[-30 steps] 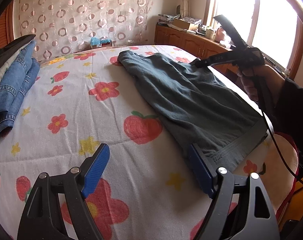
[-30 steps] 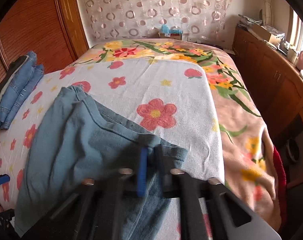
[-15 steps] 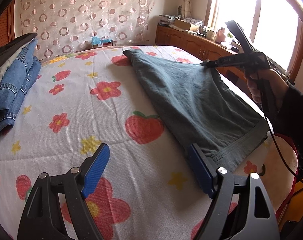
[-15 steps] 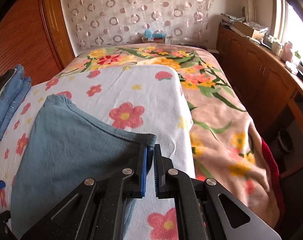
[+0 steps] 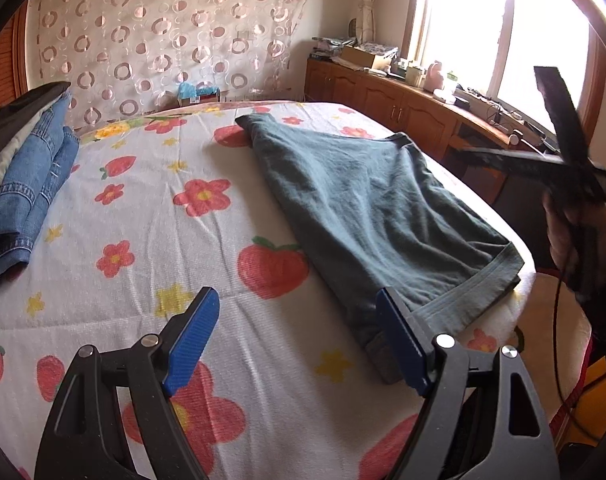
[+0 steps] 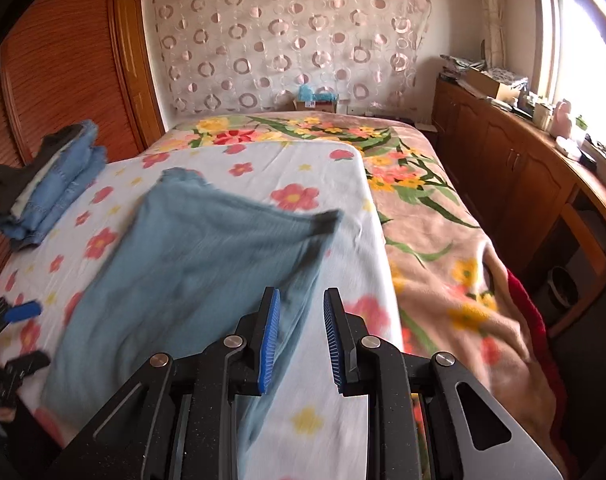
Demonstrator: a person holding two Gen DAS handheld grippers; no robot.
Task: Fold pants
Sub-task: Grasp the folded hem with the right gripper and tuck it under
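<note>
Two grippers over one bed (image 5: 151, 240) covered by a white flower-and-strawberry sheet. Grey-blue pants (image 5: 367, 208) spread flat across centre and right of the left wrist view, waistband toward lower right, near the sheet's edge, far end reaching up toward upper centre. Left gripper (image 5: 299, 344) at bottom of that view, blue pads spread wide, nothing between them but bare sheet; right-hand pad just beside the waistband corner, touching or not cannot be told. Right gripper (image 6: 299, 344) at bottom centre of the right wrist view, jaws opening, a narrow gap between the blue pads, no cloth pinched; pants (image 6: 191, 272) blurred, lying left and centre of that frame, one dark-hemmed corner at centre just past the fingertips. Same right gripper seen at far right of the left wrist view, blurred, gripped by a hand (image 5: 575, 236) in a dark sleeve, clear of the pants. Folded jeans stack (image 5: 27, 184) at left edge, well apart from the pants. Wooden cabinet (image 6: 515, 184) along the right, under the window.
</note>
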